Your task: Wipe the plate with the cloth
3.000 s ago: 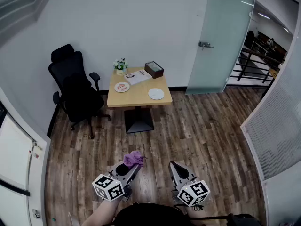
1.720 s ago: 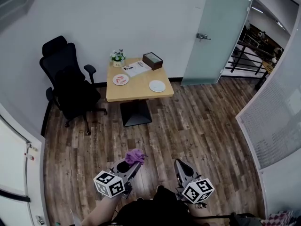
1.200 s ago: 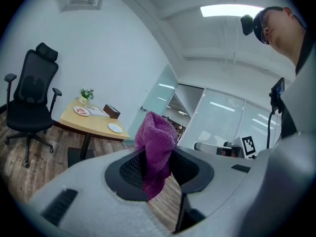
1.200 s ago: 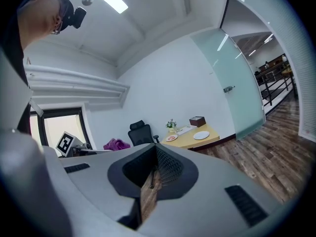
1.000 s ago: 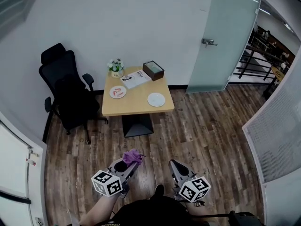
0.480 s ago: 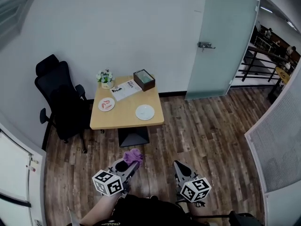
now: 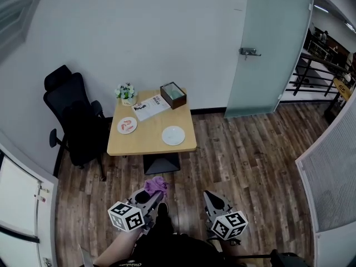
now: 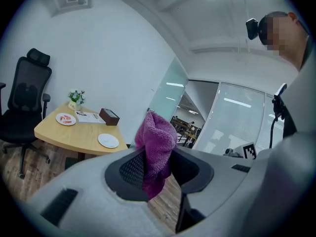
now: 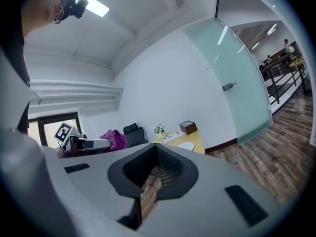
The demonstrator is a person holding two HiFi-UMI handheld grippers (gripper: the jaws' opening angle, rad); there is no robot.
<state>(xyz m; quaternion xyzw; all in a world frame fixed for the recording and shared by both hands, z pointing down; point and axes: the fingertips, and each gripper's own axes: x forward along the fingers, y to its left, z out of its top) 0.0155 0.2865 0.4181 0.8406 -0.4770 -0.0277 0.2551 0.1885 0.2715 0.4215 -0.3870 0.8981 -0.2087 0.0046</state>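
A bare dark wood-plank floor [image 7: 239, 149] fills the room, closed at 12 o'clock by a plain white wall [image 7: 139, 32]. A frosted glass door [image 7: 272, 43] with a metal handle [image 7: 250, 52] stands at 2 o'clock, with a black railing [image 7: 317, 74] past it. A grey mesh panel [image 7: 334, 177] runs down the 3 o'clock side. A small light-wood table [image 7: 150, 143] stands against the wall, straight ahead of both grippers and well apart from them, and a black chair [image 7: 72, 121] stands just beside it at its 9 o'clock. The plate [image 7: 173, 135], white and empty, lies at 5 o'clock on the tabletop, near the front edge. A second plate [image 7: 127, 125] carrying something red sits at 9 o'clock. A flower pot [image 7: 127, 92] is at 11 o'clock, an open booklet [image 7: 151, 107] at 12 o'clock and a dark brown box [image 7: 173, 94] at 1 o'clock, the last two touching or nearly so. The booklet's print is too small to read, and no brand or label can be made out anywhere. The only clear marks are the black-and-white square codes on the left cube [image 7: 127, 217] and the right cube [image 7: 228, 226]. The left gripper [image 7: 149, 198] is clamped on the purple cloth [image 7: 156, 184], which bunches up above the jaws and hangs down between them over the floor. The right gripper [image 7: 208, 197] has its jaws together with nothing between them; only floor shows through the slit behind the tips.
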